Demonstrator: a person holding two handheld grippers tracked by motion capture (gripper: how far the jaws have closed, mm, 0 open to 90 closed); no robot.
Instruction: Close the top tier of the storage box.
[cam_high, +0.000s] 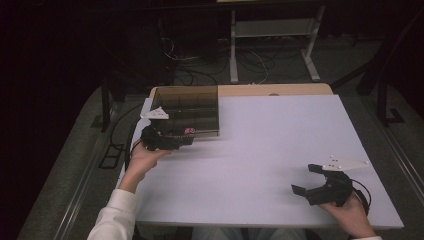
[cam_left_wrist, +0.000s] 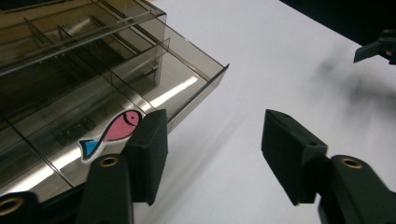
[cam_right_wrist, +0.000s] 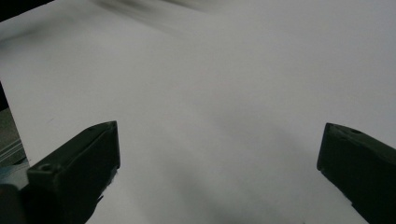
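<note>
Item 1, left tool (cam_high: 187, 139): seen at the near right corner of the organiser box (cam_high: 186, 111), at the left rear of the white tabletop (cam_high: 280, 145). In the left gripper view the jaws are partly parted, with only bare tabletop between them; nothing is gripped. One jaw is placed just beside the box's front wall, and whether it touches cannot be told.

Item 2, organiser box (cam_left_wrist: 93, 79): smoky clear plastic, divided into compartments, lid absent or not discernible. It is set flat on the tabletop.

Item 3, fish sticker (cam_left_wrist: 112, 134): pink body, blue tail, pale outline. It is seen lying flat in a front compartment near that corner of the box, just behind the left tool's near jaw. In the high view it is seen as a small pink spot (cam_high: 189, 131).

Item 4, right tool (cam_high: 307, 178): held low at the near right of the tabletop, well apart from the box. Its jaws are spread wide and nothing is held.

Progress, as judged: the fish sticker is already lodged in the box and released, so placement is taken as done. Withdrawal of the left tool is what is left.
</note>
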